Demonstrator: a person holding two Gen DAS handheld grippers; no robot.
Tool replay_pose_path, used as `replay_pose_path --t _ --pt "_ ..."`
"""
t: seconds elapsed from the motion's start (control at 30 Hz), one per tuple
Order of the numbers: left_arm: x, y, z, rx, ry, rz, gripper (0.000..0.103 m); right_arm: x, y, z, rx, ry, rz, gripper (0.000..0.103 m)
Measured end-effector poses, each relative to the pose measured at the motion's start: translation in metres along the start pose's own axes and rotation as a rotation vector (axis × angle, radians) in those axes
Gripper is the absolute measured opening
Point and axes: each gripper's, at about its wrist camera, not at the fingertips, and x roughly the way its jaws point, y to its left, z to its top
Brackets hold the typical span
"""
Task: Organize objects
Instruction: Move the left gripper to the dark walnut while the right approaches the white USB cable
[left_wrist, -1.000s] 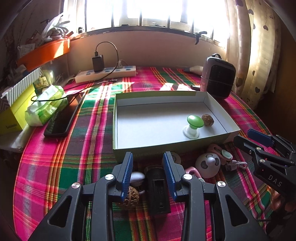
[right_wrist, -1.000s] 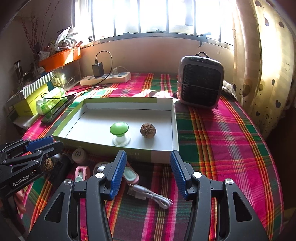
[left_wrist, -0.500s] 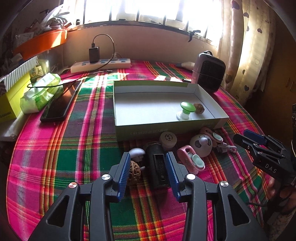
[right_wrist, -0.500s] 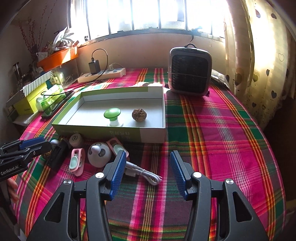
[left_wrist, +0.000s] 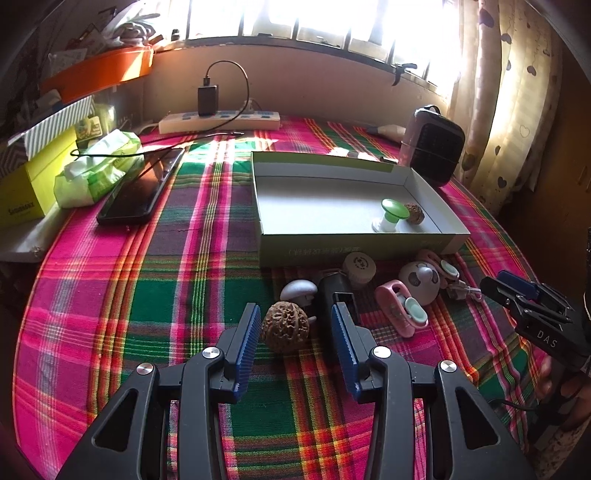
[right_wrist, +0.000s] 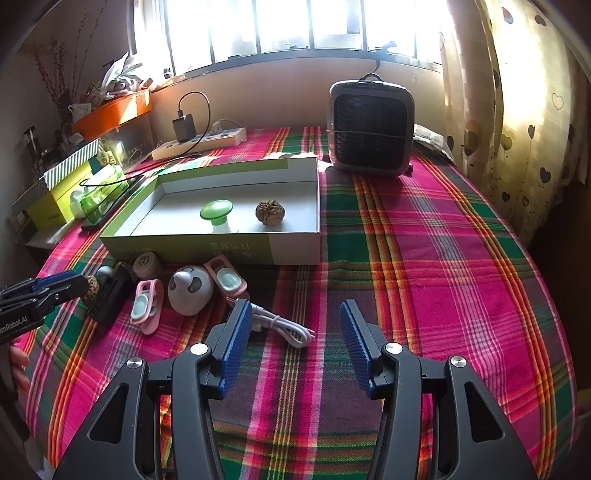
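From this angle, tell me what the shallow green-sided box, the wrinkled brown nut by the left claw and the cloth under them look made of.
Shallow green-sided box: looks like cardboard, matte, with thin folded walls and printed lettering.
Wrinkled brown nut: apparently a walnut shell, woody, deeply ridged and dull.
Plaid cloth: woven fabric, probably cotton or a blend; the weave and soft creases show.

Plaid-clothed table (right_wrist: 424, 236) with box (right_wrist: 295, 251)

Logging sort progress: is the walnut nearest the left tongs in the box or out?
Out. The walnut lies on the plaid cloth between the open left tongs, in front of the box.
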Motion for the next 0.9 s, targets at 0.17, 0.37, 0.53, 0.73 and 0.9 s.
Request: replay_pose_path --t 0.17,0.37,0.53,0.73,0.9 --pt "0.011 0.003 -0.003 -0.008 0.042 0.016 0.038 0.002 0.0 -0.002 -0.015 0.021 -0.001 0.051" --pt "0.019 0.009 -0.005 -0.029 0.07 0.025 0.038 0.01 0.001 -0.001 -0.032 0.059 0.042 0.051" --pt "0.02 0.01 -0.005 -0.023 0.069 0.025 0.038 0.019 0.004 0.0 -0.058 0.103 0.105 0.051" --pt "0.021 0.009 -0.003 -0.017 0.074 0.027 0.038 0.027 0.01 0.006 -0.111 0.116 0.117 0.051" --pt "0.023 0.009 -0.001 -0.022 0.08 0.028 0.038 0.026 0.016 0.003 -0.172 0.137 0.142 0.051"
